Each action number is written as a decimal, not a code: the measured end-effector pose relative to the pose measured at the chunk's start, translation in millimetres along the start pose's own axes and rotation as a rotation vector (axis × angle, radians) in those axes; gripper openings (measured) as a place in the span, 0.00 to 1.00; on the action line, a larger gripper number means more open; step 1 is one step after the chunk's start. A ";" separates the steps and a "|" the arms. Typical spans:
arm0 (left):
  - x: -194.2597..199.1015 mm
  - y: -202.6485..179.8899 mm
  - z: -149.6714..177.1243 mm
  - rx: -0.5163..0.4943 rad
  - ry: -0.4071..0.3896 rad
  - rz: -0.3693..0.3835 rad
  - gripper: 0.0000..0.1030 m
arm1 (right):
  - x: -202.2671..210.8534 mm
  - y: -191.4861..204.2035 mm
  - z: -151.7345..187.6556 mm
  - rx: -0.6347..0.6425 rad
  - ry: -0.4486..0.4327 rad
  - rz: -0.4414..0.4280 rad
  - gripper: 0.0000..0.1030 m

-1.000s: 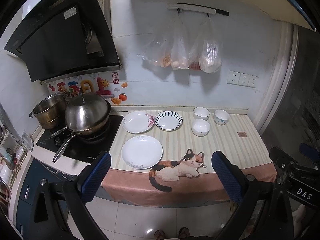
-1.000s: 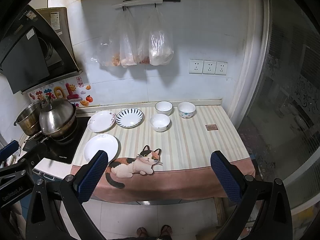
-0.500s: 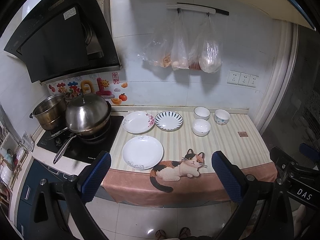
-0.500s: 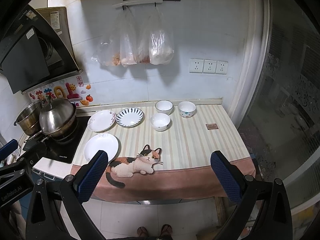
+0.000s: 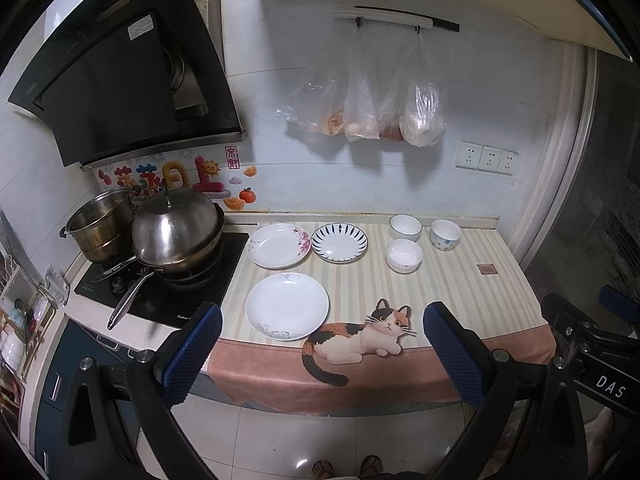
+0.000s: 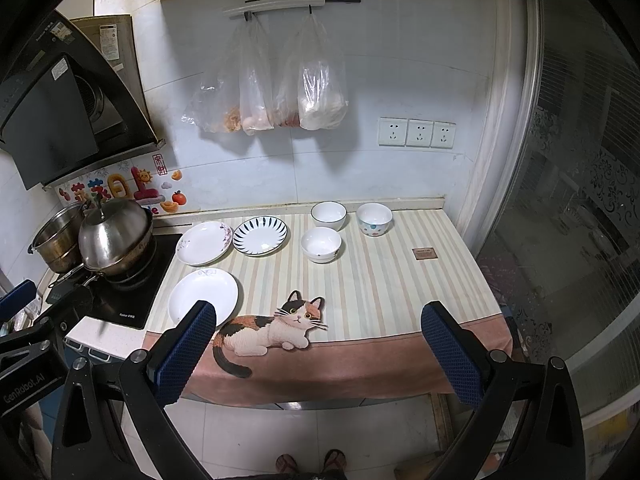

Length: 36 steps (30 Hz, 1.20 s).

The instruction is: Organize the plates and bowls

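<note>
the left gripper (image 5: pixel 322 354) is hanging wide apart in front of the counter, gripping nothing, its blue fingers (image 5: pixel 191 354) framing the cloth's hanging edge. in this left wrist view a plain white plate (image 5: pixel 287 305) is lying near the front of the striped cloth (image 5: pixel 460 280), just left of the printed cat (image 5: pixel 358 338). behind it a floral plate (image 5: pixel 279 245) and a blue-striped plate (image 5: pixel 339 241) are sitting side by side, close but apart. to their right three bowls are grouped: a white bowl (image 5: pixel 405 227) at the back, a dotted bowl (image 5: pixel 445 234) beside it, and a front bowl (image 5: pixel 404 255) nearer the edge. a lidded pan (image 5: pixel 176 230) is resting on the stove at left.

in the right wrist view the right gripper (image 6: pixel 319 356) is likewise spreading wide and holding nothing, off the counter's front edge. its left finger (image 6: pixel 182 358) is overlapping the near rim of the plain white plate (image 6: pixel 203 295). the three bowls are standing behind the cat, the front bowl (image 6: pixel 321 244) apart from the other two.
</note>
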<state>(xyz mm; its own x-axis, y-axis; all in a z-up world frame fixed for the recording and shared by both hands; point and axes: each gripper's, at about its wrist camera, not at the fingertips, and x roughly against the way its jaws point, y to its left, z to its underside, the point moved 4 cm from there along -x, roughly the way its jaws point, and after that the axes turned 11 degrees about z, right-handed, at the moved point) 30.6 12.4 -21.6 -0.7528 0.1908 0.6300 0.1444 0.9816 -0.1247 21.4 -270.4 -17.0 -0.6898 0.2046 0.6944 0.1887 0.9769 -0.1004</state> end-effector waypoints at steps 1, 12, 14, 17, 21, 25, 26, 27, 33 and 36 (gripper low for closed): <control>0.3 1.6 -0.2 0.001 0.000 0.000 1.00 | 0.1 -0.3 0.3 -0.001 0.000 0.000 1.00; 0.7 4.8 -1.9 0.000 0.002 0.001 1.00 | 0.4 -0.6 -0.2 -0.003 -0.001 0.000 1.00; 1.2 5.5 -1.9 0.000 0.003 0.001 1.00 | 0.4 -0.7 -0.5 -0.002 -0.001 -0.001 1.00; 1.8 10.9 -4.2 0.003 0.004 0.000 1.00 | 0.8 -0.5 -0.8 -0.003 0.003 -0.005 1.00; 1.7 12.6 -4.7 0.001 0.005 0.000 1.00 | 0.6 -0.2 -1.2 -0.003 0.000 -0.004 1.00; 1.3 13.0 -3.2 0.004 0.008 -0.001 1.00 | 1.2 -0.2 -0.8 -0.005 0.004 -0.005 1.00; 1.9 14.7 -3.9 0.005 0.008 -0.001 1.00 | 1.3 0.2 -0.8 -0.005 0.004 -0.004 1.00; 1.8 13.9 -3.2 0.004 0.007 -0.001 1.00 | 1.3 0.1 -0.4 -0.005 0.003 -0.004 1.00; 1.6 14.8 -3.5 0.002 0.009 -0.001 1.00 | 0.8 -0.2 -0.2 -0.006 0.003 -0.002 1.00; 0.4 12.9 -2.6 0.003 0.008 -0.002 1.00 | 0.1 5.4 -4.7 -0.008 0.006 0.003 1.00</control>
<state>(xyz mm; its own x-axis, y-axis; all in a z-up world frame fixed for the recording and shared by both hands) 33.8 25.1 -20.9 -0.7477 0.1893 0.6365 0.1414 0.9819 -0.1259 25.7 -265.4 -14.1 -0.6849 0.2069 0.6987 0.1964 0.9758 -0.0965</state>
